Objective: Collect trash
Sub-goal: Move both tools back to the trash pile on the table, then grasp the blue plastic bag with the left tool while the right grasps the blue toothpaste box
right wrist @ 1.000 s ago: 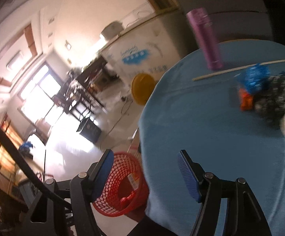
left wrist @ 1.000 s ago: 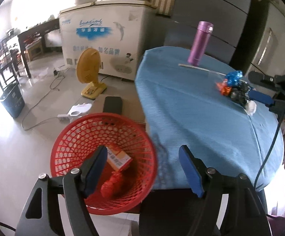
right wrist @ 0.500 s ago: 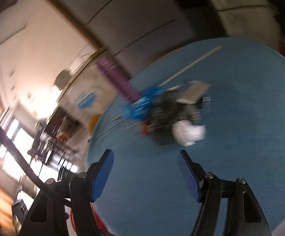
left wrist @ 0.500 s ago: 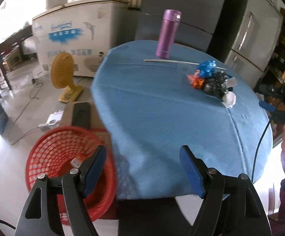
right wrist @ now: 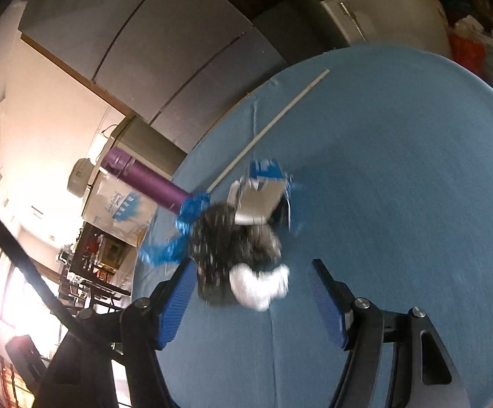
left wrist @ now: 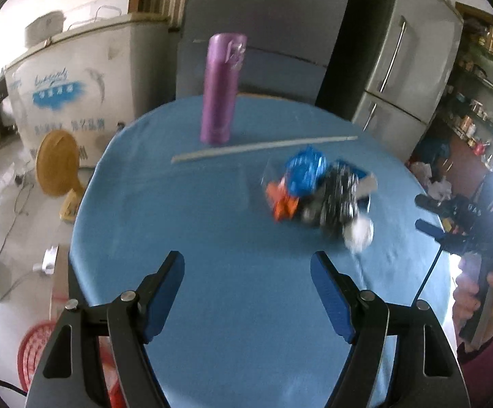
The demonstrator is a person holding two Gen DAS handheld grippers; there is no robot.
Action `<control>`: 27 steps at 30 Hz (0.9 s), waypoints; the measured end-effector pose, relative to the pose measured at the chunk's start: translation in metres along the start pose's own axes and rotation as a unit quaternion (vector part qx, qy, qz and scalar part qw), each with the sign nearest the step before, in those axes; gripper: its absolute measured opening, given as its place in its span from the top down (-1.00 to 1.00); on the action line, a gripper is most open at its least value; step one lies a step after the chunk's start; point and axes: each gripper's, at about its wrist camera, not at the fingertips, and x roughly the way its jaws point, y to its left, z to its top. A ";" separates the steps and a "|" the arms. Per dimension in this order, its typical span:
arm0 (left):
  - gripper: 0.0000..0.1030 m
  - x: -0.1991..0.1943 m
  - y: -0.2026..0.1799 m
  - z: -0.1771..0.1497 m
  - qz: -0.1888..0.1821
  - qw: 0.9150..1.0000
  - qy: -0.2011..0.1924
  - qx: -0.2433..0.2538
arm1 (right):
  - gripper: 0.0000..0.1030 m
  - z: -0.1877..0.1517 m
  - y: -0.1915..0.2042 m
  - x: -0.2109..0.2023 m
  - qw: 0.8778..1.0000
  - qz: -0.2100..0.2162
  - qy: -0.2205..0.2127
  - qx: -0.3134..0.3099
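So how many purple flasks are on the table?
1: the purple flask stands upright at the table's far edge, just behind the long white stick.

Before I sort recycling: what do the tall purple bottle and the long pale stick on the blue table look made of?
Tall purple bottle: probably coated metal, with a smooth satin sheen. Long pale stick: possibly wood or plastic; matte, thin and straight, too blurred to tell.

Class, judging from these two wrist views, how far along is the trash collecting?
Done: cannot tell; only the red basket's rim shows. In hand: nothing; the right gripper is open near the white wad, the left gripper open. Left: the whole trash pile on the blue tablecloth.
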 end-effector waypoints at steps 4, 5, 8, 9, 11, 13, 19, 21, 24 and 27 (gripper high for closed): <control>-0.56 0.030 -0.017 0.036 -0.015 1.000 -0.005 0.004 | -0.40 0.035 -0.004 0.026 1.000 0.005 0.000 0.012; -0.56 0.040 -0.021 0.045 -0.024 1.000 -0.003 0.002 | -0.40 0.044 -0.005 0.033 1.000 0.007 0.002 0.015; -0.56 0.068 -0.032 0.066 -0.045 0.999 0.007 -0.006 | -0.46 0.067 -0.008 0.050 1.000 0.008 0.004 0.015; -0.56 0.078 -0.036 0.072 -0.050 0.999 0.013 -0.009 | -0.46 0.073 -0.009 0.057 1.000 0.006 0.006 0.016; -0.56 0.095 -0.042 0.082 -0.059 0.998 0.024 -0.012 | -0.48 0.085 -0.013 0.072 1.000 0.004 0.018 0.017; -0.56 0.112 -0.046 0.088 -0.063 0.997 0.038 -0.015 | -0.49 0.093 -0.017 0.090 0.999 0.004 0.040 0.019; -0.56 0.158 -0.047 0.098 -0.065 0.995 0.072 -0.034 | -0.49 0.095 -0.030 0.140 0.993 0.020 0.110 0.047; -0.56 0.169 -0.047 0.103 -0.069 0.994 0.078 -0.036 | -0.49 0.090 -0.029 0.147 0.992 0.029 0.118 0.046; -0.55 0.182 -0.054 0.110 -0.089 0.992 0.086 -0.031 | -0.45 0.086 -0.024 0.154 0.993 0.012 0.113 0.029; -0.07 0.195 -0.065 0.112 -0.092 0.990 0.103 -0.010 | -0.05 0.079 -0.015 0.155 0.994 -0.009 0.112 -0.001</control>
